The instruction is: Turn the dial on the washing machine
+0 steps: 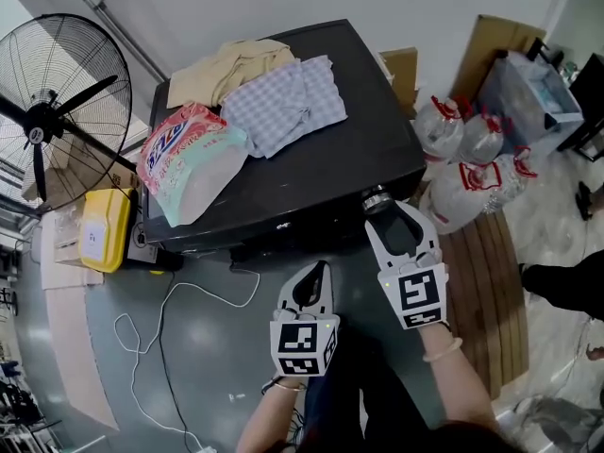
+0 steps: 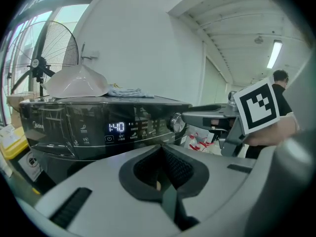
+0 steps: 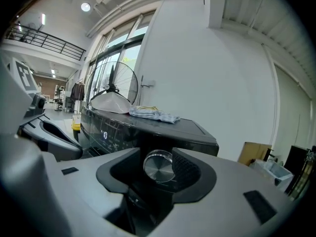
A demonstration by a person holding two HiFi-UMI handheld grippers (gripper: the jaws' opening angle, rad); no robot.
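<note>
1 washing machine point(image 1: 363, 149), boxy, glossy black top and front, standing on a grey floor. 1 dial point(image 3: 158, 166) at the front panel's right end: round, brushed-metal face w/ fine concentric rings, shiny rim. 1 lit display point(image 2: 116, 127) on the panel, white digits 1:40.

2 grippers, grey plastic, each w/ 1 marker cube and black ribbed pads.
- r gripper point(image 1: 390, 213): jaws apart at mid width, the dial sits between the pads. there's a gap on the left pad side; the right pad is v. close, can't tell if it touches. no squeeze seen.
- l gripper point(image 1: 319, 267): jaws closed together, nothing between them. it's in front of the machine, apart from it, left of and lower than the r gripper.

on the machine top, 3 soft things:
- 1 detergent bag point(image 1: 189, 159), crinkly plastic, pink/teal
- 1 beige cloth point(image 1: 231, 64), rumpled
- 1 checked cloth point(image 1: 288, 102), blue-white, lying next to the beige one

around it:
- 1 fan point(image 1: 57, 111), round black wire cage
- 1 yellow container point(image 1: 104, 226), flat and rectangular
- 1 white cable point(image 1: 160, 319) looping over the floor
- approx 3 clear bags point(image 1: 472, 149) w/ red ties, count unsure
- 1 slatted wood pallet point(image 1: 486, 300)
</note>
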